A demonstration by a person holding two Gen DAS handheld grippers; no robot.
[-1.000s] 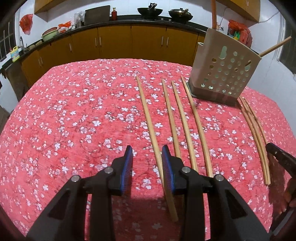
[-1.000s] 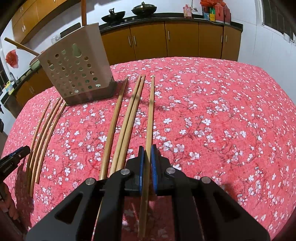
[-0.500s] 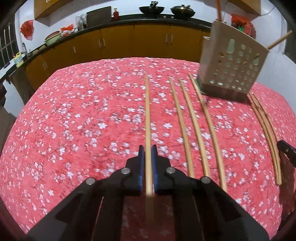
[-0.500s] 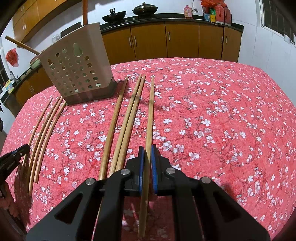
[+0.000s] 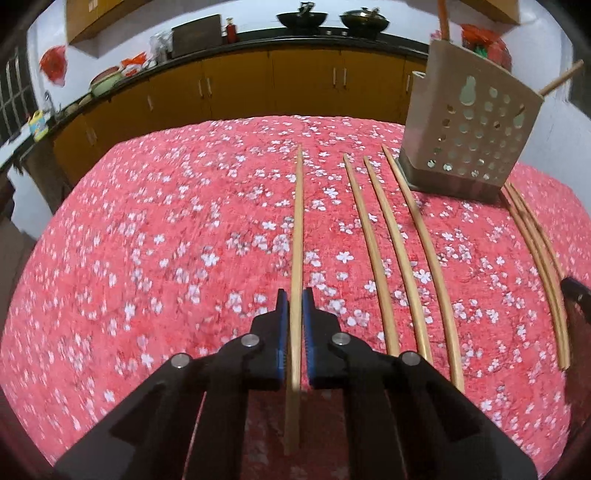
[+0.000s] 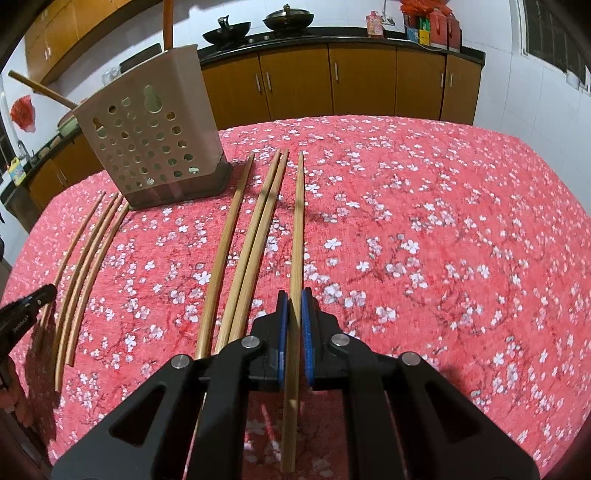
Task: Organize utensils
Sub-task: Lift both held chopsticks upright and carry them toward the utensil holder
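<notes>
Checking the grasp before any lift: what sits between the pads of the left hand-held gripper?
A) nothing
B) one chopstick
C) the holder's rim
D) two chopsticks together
B: in the left wrist view the left hand-held gripper is shut on a single chopstick.

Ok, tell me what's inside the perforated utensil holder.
Two wooden handles stick out of the utensil holder: one upright, one slanted. Their lower ends and any other contents are hidden by its walls.

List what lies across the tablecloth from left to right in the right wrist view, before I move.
Other gripper's tip → three thin chopsticks → perforated holder, farther back → single chopstick → touching pair of chopsticks → chopstick clamped in the right gripper → bare floral cloth.
</notes>
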